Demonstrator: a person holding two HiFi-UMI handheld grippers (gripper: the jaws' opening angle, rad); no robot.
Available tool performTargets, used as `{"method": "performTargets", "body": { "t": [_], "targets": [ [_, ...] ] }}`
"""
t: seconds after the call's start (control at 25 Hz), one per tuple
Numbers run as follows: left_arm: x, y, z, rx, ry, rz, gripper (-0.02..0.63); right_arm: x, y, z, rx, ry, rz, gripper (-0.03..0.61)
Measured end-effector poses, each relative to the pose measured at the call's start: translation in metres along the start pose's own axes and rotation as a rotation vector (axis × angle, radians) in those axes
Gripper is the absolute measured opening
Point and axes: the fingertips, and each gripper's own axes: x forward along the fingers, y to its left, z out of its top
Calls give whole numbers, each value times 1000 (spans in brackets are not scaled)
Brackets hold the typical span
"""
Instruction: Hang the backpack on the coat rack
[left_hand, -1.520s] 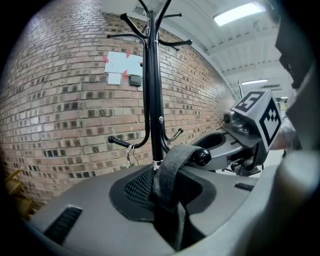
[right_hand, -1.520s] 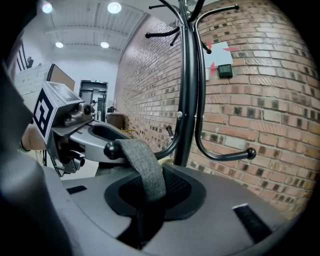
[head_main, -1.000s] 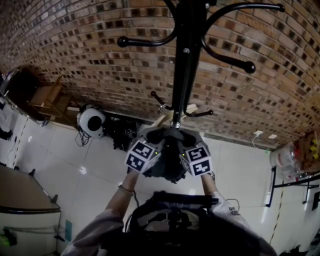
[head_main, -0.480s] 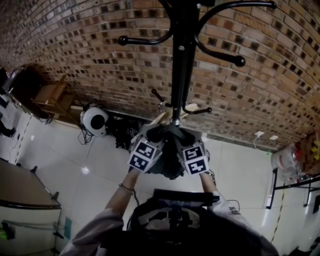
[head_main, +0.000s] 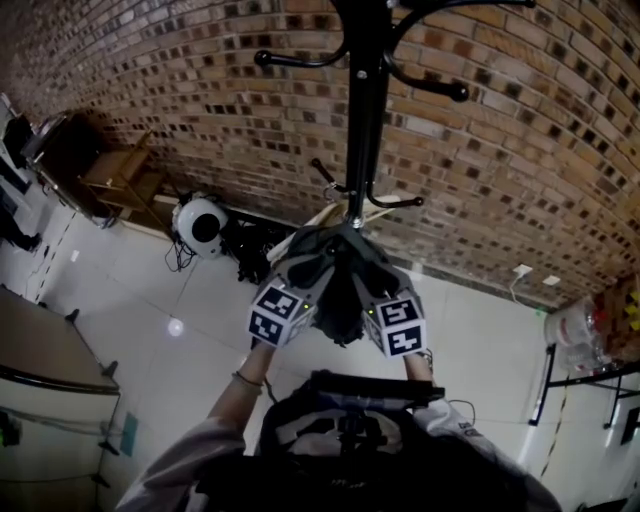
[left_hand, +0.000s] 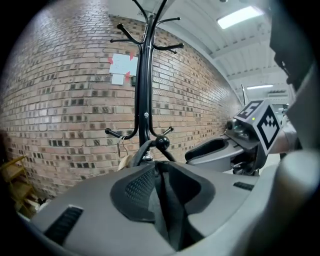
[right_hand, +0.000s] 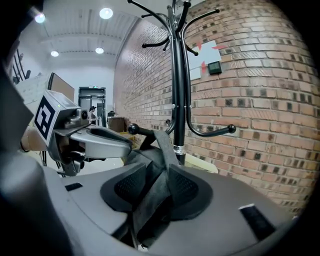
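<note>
Hanging backpack (head_main: 342, 305), long axis seemingly vertical, top uppermost

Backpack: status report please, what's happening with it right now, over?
Left hand-held gripper just closed slightly, right hand-held gripper just opened wider; strap loose between both. Backpack at coat rack, strap over low hook. No obstruction seen.

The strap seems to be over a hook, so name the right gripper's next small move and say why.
Probably draw the right gripper straight back off the strap. Its jaws have just been opening, the strap lies between the parted pads, and in the left gripper view it loops over the rack's lower hook.
</note>
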Motion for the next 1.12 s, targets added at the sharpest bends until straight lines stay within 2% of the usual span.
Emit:
{"method": "performTargets", "body": {
  "t": [0.12,0.16,0.28,0.36,0.52,0.68,0.8,1.12],
  "targets": [
    [-14,-13,-3,-30,-11,38,24,-20,8,-6,14,-18,18,146],
    [-18,-18,-5,-41,-12,49,12,-28,9,-8,20,-26,19,120],
    [-31,-36,-13,-86,-19,79,3,-53,13,-19,39,-39,26,23],
    [-42,-50,-18,-124,-32,103,3,-69,18,-26,43,-44,44,9],
    [-61,-81,-26,-180,-64,150,3,-103,29,-42,29,-43,80,9],
    [-77,-122,-41,-165,-46,176,3,-138,40,-59,32,-43,116,9],
    [-86,-151,-52,-184,-39,197,3,-160,46,-74,36,-37,146,9],
    [-106,-216,-54,-156,-15,201,3,-201,65,-99,67,-35,211,9]
  ]
}}
